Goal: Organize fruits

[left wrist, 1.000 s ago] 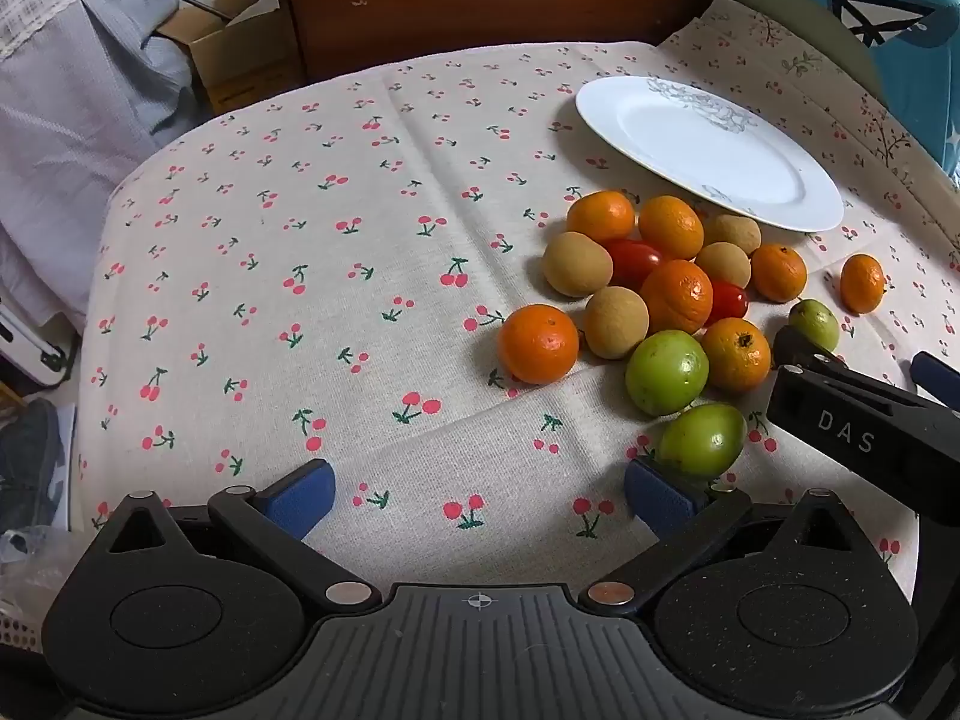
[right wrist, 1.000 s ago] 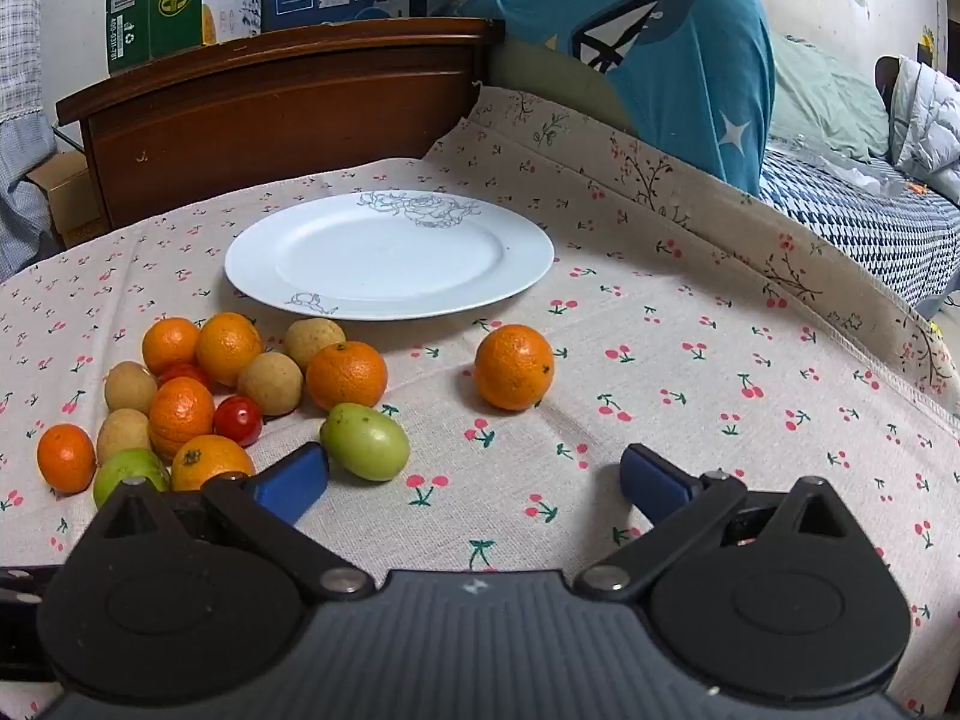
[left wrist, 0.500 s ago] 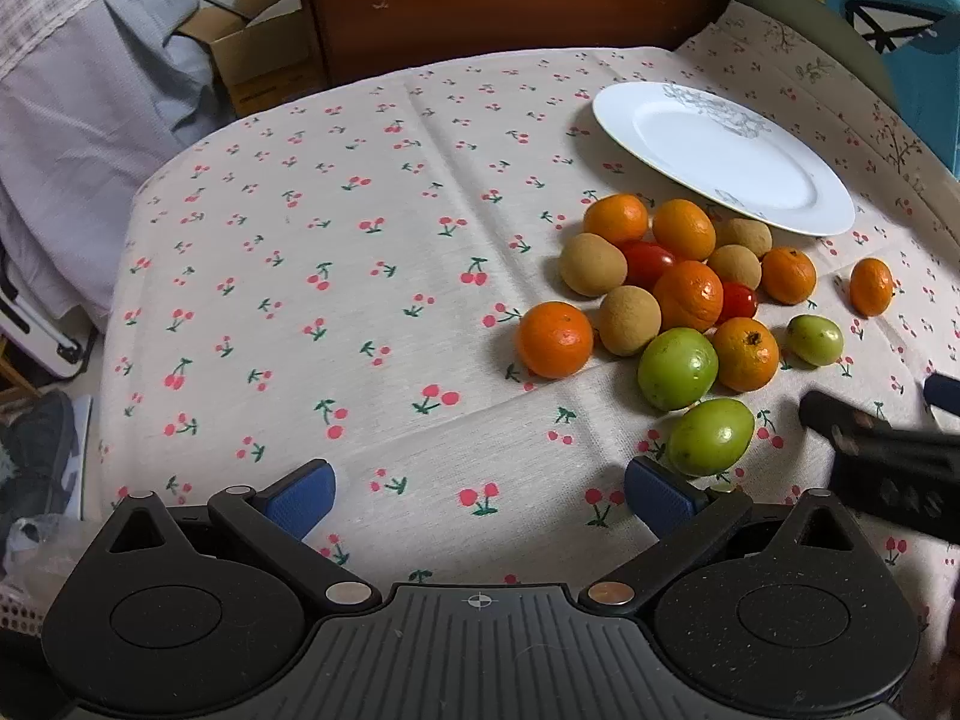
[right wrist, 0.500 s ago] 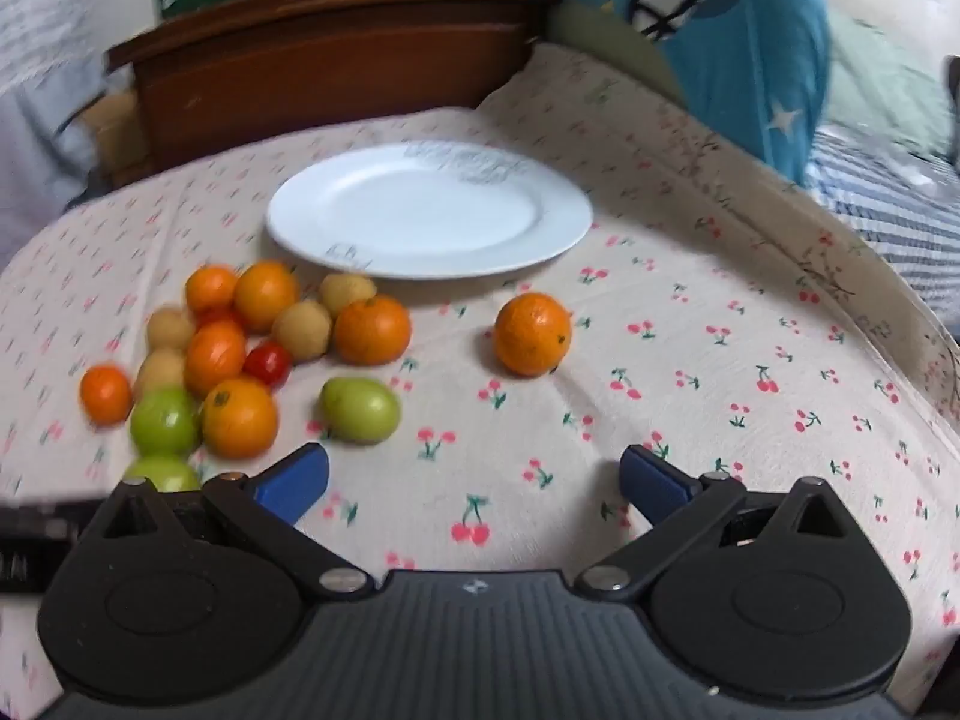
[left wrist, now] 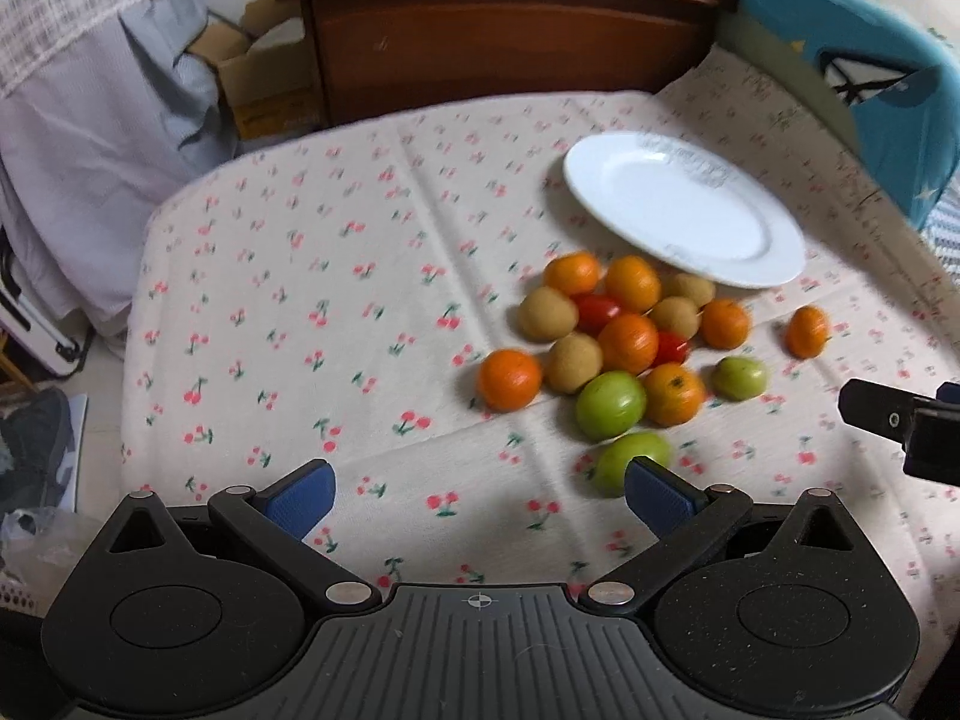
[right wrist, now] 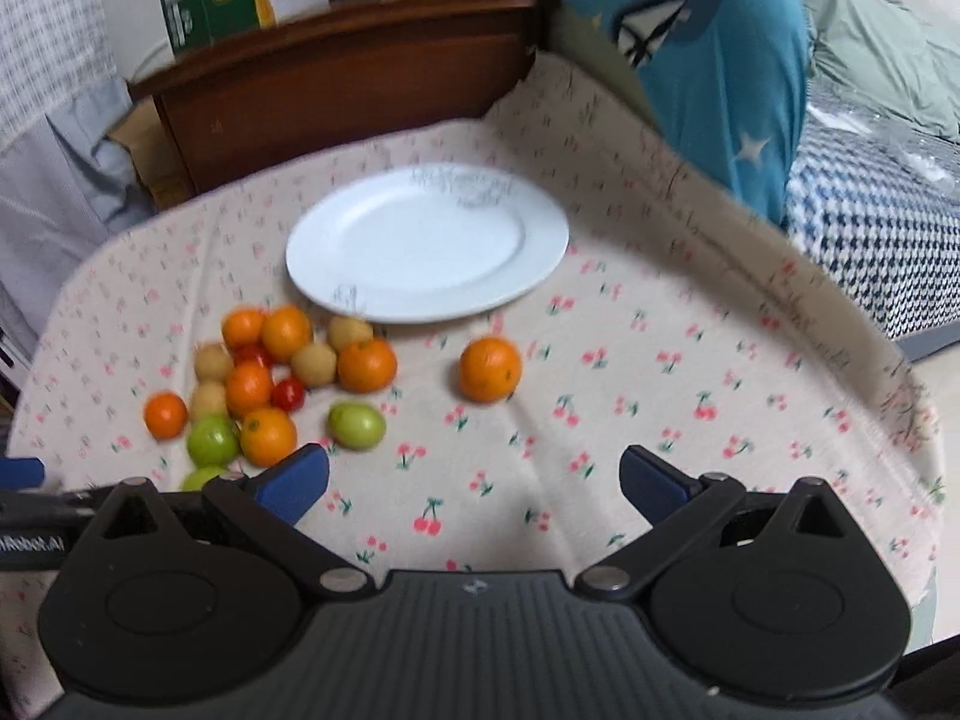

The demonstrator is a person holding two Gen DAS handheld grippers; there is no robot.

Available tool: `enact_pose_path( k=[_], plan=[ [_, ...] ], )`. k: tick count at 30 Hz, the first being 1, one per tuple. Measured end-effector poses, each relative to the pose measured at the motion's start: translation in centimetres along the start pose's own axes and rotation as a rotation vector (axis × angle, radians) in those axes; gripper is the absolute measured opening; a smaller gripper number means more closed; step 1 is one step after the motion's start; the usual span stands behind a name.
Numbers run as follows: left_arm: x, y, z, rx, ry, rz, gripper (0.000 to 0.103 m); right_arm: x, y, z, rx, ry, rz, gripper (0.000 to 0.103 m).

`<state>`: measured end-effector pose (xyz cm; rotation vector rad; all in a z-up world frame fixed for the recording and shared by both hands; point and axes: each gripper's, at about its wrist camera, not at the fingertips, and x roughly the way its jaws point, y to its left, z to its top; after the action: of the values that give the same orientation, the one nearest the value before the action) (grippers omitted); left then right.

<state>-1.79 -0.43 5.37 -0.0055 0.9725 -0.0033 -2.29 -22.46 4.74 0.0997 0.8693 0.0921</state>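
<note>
A heap of fruit lies on the cherry-print tablecloth: oranges, tan round fruits, red tomatoes and green fruits. One orange lies apart to the right. An empty white plate sits behind the heap; it also shows in the right wrist view. My left gripper is open and empty, above the cloth in front of the heap. A green fruit lies by its right fingertip. My right gripper is open and empty, in front of the lone orange.
A wooden headboard stands behind the table. A blue garment and bedding lie to the right. Clothes and a cardboard box are at the left. The table edge curves close on the right.
Both grippers have pulled back and risen from the fruit, so more of the table shows. The fruit and plate have not moved. Both grippers stay open.
</note>
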Motion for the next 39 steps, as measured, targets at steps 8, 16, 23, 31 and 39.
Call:
enact_pose_path(
  k=[8, 16, 23, 31, 39],
  plan=[
    [-3.1, -1.1, 1.8, -0.015, -0.064, 0.013, 0.103, -2.9, -0.7, 2.2, 0.038, -0.045, 0.016, 0.102],
    [-2.4, -1.3, 1.7, -0.077, -0.050, 0.064, 0.103, -1.3, -0.6, 1.3, 0.075, 0.030, -0.082, 0.102],
    [-1.3, -1.3, 1.2, -0.083, -0.016, 0.088, 0.103, -0.6, 1.0, 0.7, -0.005, 0.071, -0.118, 0.102],
    [-1.3, -1.6, 1.0, -0.067, -0.021, 0.102, 0.103, 0.0, 1.9, 0.5, -0.031, 0.090, -0.121, 0.102],
    [-1.3, -1.9, 1.0, -0.050, -0.030, 0.114, 0.103, 0.3, 2.0, 0.5, -0.031, 0.100, -0.114, 0.102]
  ],
)
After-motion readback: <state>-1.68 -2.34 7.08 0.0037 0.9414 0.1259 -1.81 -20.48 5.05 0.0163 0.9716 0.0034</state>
